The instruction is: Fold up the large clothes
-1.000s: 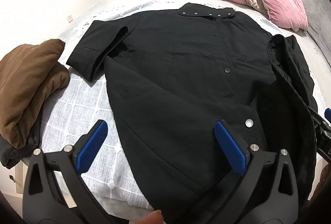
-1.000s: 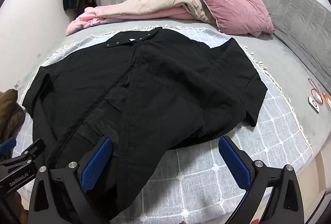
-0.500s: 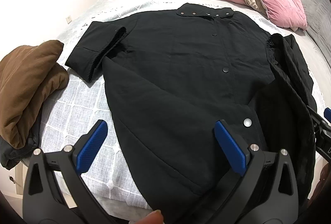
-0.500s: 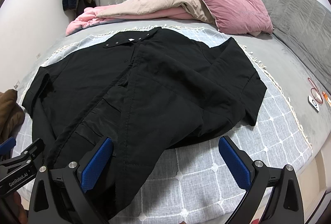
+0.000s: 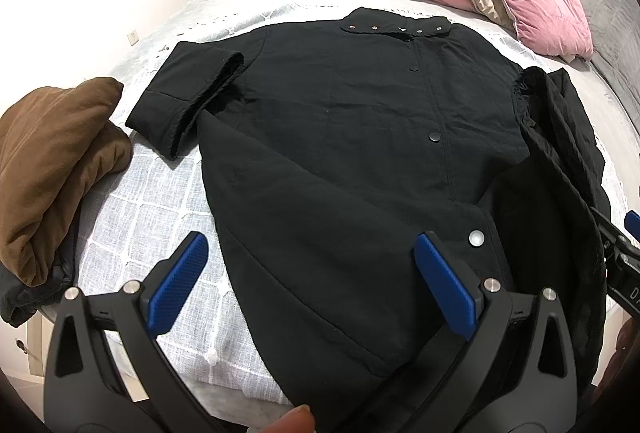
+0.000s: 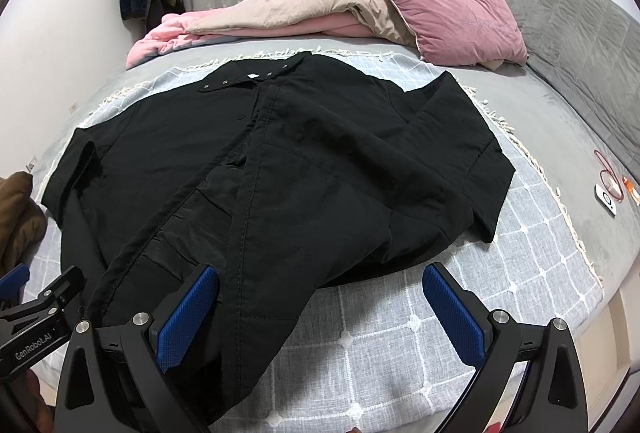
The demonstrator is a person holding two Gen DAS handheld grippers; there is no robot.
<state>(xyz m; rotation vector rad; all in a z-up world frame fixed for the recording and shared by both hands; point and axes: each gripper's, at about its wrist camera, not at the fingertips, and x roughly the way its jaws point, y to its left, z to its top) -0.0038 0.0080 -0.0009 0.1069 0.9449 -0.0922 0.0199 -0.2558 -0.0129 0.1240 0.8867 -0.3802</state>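
Observation:
A large black coat (image 5: 344, 161) lies front up on the bed, collar toward the far side and snap buttons down its middle. In the right wrist view the same coat (image 6: 304, 169) has its front panel turned over and rumpled, one sleeve spread to the right. My left gripper (image 5: 312, 281) stands open just above the coat's near hem, nothing between its blue pads. My right gripper (image 6: 320, 313) is open too, over the hem's right part. The right gripper's tip (image 5: 624, 253) shows at the left wrist view's right edge.
A folded brown garment (image 5: 52, 161) sits at the bed's left edge. Pink and beige quilts (image 6: 288, 13) and a pink pillow (image 6: 456, 21) lie at the far side. A grey headboard (image 6: 572, 25) is at the right, small items (image 6: 608, 189) on the bedsheet near it. The checked blanket (image 6: 400, 337) lies under the coat.
Both grippers stay open. The views shift only slightly, the left one moving a little back from the coat. The coat has not moved.

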